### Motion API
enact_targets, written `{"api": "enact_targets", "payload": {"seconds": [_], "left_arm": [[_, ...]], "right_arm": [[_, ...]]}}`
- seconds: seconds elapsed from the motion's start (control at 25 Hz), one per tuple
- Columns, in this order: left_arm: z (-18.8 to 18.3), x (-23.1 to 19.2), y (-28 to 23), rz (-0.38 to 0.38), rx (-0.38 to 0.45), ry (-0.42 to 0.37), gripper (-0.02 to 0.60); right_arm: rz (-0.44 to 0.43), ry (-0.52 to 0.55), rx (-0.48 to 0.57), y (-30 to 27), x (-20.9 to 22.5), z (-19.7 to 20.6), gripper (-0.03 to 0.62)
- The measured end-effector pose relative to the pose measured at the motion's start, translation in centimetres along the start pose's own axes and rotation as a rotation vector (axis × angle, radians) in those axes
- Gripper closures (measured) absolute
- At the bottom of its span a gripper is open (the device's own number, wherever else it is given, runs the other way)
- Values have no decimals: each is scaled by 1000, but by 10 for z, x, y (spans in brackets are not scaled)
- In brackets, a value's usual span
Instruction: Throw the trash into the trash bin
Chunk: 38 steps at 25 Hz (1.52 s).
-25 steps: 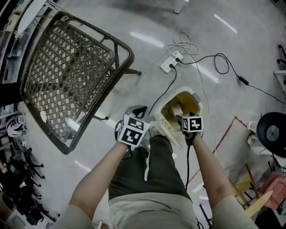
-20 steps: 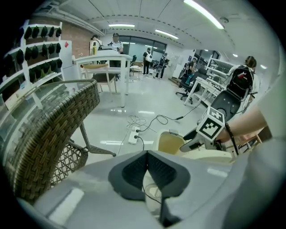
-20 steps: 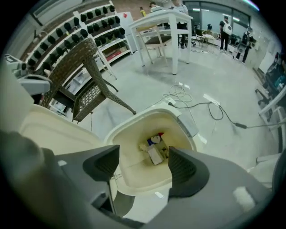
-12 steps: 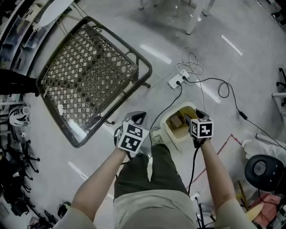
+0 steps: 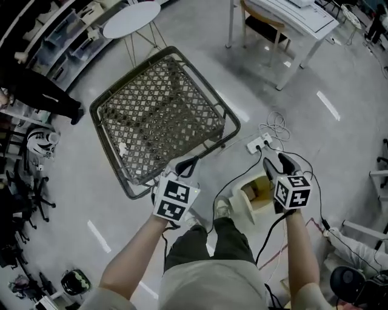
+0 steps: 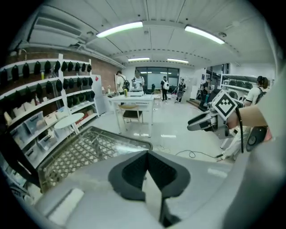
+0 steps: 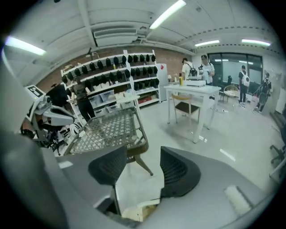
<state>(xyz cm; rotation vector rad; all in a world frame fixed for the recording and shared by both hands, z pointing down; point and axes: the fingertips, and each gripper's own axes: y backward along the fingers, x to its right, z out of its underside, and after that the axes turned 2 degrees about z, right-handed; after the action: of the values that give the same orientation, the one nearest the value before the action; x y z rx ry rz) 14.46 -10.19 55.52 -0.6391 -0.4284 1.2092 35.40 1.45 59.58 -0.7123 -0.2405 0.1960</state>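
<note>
The cream trash bin [image 5: 249, 204] stands on the floor below and between my two grippers, with something tan [image 5: 262, 191] inside it. My left gripper [image 5: 188, 163] is held high to the bin's left. Its pads [image 6: 130, 169] meet at the tips around nothing, so it is shut [image 6: 146, 154]. The right gripper [image 5: 278, 163] hovers above the bin's right side. Its jaws have just been closing, and the gap [image 7: 143, 154] between them shows only floor and a cream strip low down. Each gripper shows in the other's view: the right gripper [image 6: 201, 123], the left gripper [image 7: 49, 117].
A woven wicker seat [image 5: 160, 118] in a dark frame lies left of the bin. A power strip [image 5: 259, 143] with looped cables sits behind the bin. White desk [image 5: 291, 18], round white table [image 5: 130, 12], shelving at left with a person in black [image 5: 36, 91]. My shoe [image 5: 222, 209] is beside the bin.
Both grippers have risen well away from the bin, which now looks smaller and lower. The right gripper has left the bin's mouth, and more of the room has come into view.
</note>
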Motion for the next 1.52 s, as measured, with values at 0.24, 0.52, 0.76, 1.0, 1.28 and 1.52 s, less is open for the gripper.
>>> {"api": "enact_targets", "payload": {"seconds": [0.24,0.52,0.76,1.0,1.28,1.52], "left_arm": [[-27,-44,84,-125,80,31,578],[-39,-70,177,-258,169,17,578],[-38,-83,261,-376,232,19,578],[-35,-85,336,-501,260,8,578],[-14,-79,395,-638,228,-19,578],[5,-87,413,-661,252,54,578]], "right_arm": [[-97,105,161,46,-71,-100,353],[-234,237,330,96,-165,-181,353],[-383,337,418,133,-256,-212,353],[-559,340,439,153,-332,-223,352],[-696,406,430,166,-398,-215,352],[-735,456,405,162,-428,-206,352]]}}
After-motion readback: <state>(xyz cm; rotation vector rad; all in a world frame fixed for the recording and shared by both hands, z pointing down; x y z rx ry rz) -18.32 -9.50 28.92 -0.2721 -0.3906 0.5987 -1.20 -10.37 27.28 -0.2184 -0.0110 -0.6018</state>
